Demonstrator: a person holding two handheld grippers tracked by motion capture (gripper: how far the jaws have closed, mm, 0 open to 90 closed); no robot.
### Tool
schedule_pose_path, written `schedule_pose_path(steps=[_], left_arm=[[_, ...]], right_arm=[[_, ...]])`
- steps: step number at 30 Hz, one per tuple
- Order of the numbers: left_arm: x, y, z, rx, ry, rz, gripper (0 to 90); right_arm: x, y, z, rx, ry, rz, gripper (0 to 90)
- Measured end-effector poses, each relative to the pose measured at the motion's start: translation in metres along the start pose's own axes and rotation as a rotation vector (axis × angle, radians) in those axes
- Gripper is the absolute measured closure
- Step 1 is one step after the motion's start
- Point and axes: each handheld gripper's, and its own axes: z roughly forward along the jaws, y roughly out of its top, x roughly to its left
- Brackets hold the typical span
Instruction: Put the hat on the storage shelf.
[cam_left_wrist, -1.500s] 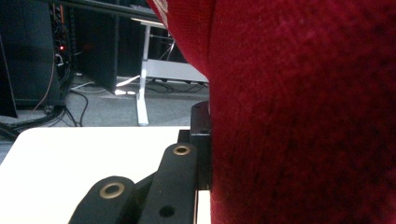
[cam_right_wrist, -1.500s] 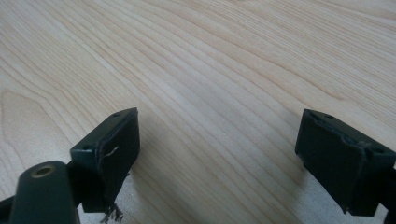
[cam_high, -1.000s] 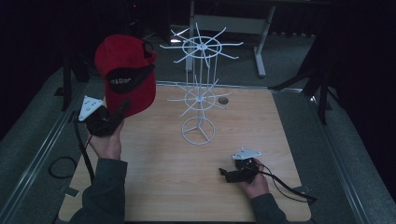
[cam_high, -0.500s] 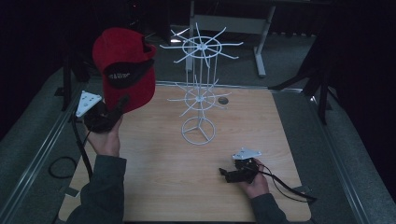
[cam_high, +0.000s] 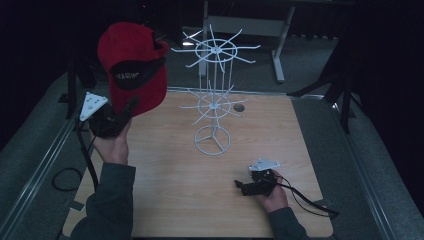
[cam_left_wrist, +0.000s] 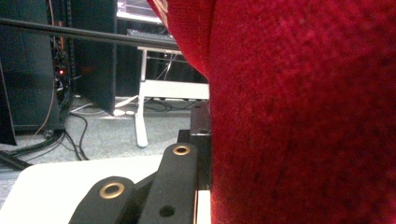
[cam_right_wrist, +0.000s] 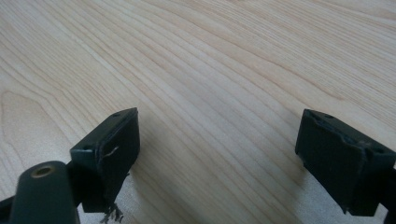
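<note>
A red cap (cam_high: 132, 65) with a black underside of the brim is held up in the air at the left, above the table's edge. My left gripper (cam_high: 129, 107) is shut on its lower edge; in the left gripper view the red fabric (cam_left_wrist: 299, 116) covers the right half beside the black jaw. A white wire rack (cam_high: 214, 95) with two tiers of radial hooks stands on the table's middle, to the right of the cap. My right gripper (cam_high: 240, 186) rests low near the front right of the table, open, with bare wood between its fingers (cam_right_wrist: 109, 149).
The wooden table (cam_high: 170, 200) has a small round hole (cam_high: 239, 107) behind the rack. A cable (cam_high: 305, 200) trails from the right gripper toward the front right edge. Grey floor and a white desk frame (cam_high: 277, 45) lie beyond the table.
The left gripper has lifted the cap a little and tipped it further to the left and back. The right gripper has stayed where it was.
</note>
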Motion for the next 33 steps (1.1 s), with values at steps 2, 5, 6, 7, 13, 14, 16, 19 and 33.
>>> schedule_pose_path(steps=[2, 5, 6, 7, 13, 14, 16, 19, 33], left_arm=[[-0.001, 0.002, 0.0, -0.002, -0.001, 0.003, 83.4], [-0.002, 0.004, 0.0, -0.01, -0.002, 0.004, 83.3], [-0.002, 0.006, -0.001, -0.015, -0.004, 0.0, 83.3], [-0.002, 0.006, -0.001, -0.015, -0.004, 0.001, 83.4], [-0.004, 0.011, -0.002, -0.024, -0.007, 0.003, 83.3], [-0.004, 0.012, -0.003, -0.028, -0.01, 0.001, 83.3], [-0.005, 0.013, -0.005, -0.034, -0.017, -0.001, 83.3], [-0.008, 0.014, -0.007, -0.04, -0.024, 0.004, 83.3], [-0.012, 0.015, -0.012, -0.045, -0.041, 0.011, 83.3]], right_arm=[[0.0, 0.0, 0.0, 0.0, 0.0, 0.0, 13.6], [0.0, 0.0, 0.0, 0.0, 0.0, 0.0, 13.6], [0.0, 0.0, 0.0, 0.0, 0.0, 0.0, 13.6], [0.0, 0.0, 0.0, 0.0, 0.0, 0.0, 13.6], [0.0, 0.0, 0.0, 0.0, 0.0, 0.0, 13.6], [0.0, 0.0, 0.0, 0.0, 0.0, 0.0, 13.6], [0.0, 0.0, 0.0, 0.0, 0.0, 0.0, 13.6], [0.0, 0.0, 0.0, 0.0, 0.0, 0.0, 13.6], [0.0, 0.0, 0.0, 0.0, 0.001, 0.001, 13.6]])
